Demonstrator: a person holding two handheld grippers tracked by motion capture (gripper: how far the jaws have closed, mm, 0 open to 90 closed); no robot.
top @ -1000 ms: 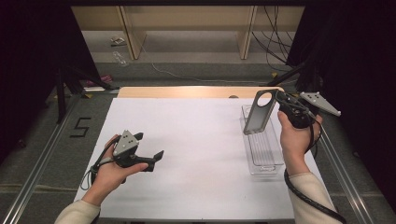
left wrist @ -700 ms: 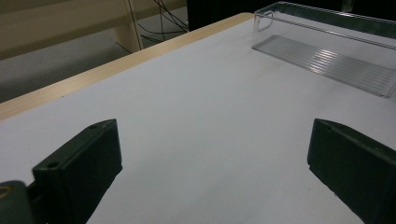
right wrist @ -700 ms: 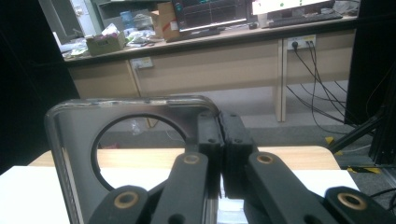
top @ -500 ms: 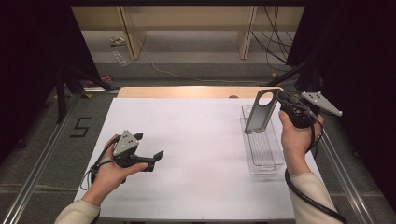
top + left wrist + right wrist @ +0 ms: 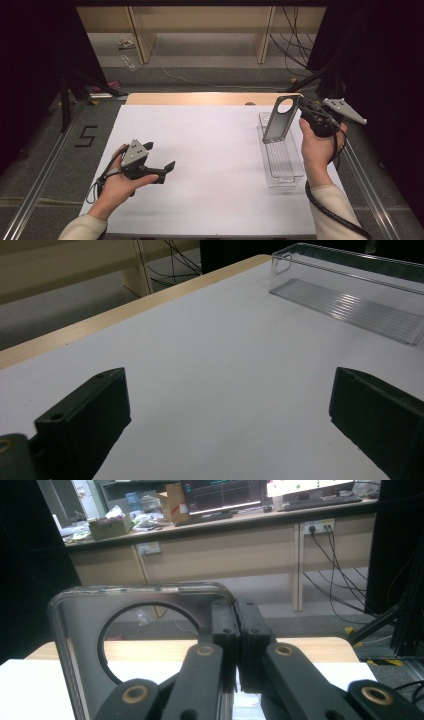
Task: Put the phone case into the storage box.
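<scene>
White table point(image 5: 210, 150): R tool point(image 5: 303, 106) pinching grey plate point(image 5: 278, 120) over clear tray point(image 5: 285, 165); L tool point(image 5: 162, 167) spread.

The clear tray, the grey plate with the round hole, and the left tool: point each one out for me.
clear tray point(image 5: 286, 176): high view, near end wall.
grey plate point(image 5: 276, 126): high view, flat face below the hole.
left tool point(image 5: 169, 167): high view, between its open tips.

High view looks from above, forward and down on table point(image 5: 210, 150); gripper views sit low and close. Left gripper view and high view share clear tray point(image 5: 350, 295).
</scene>
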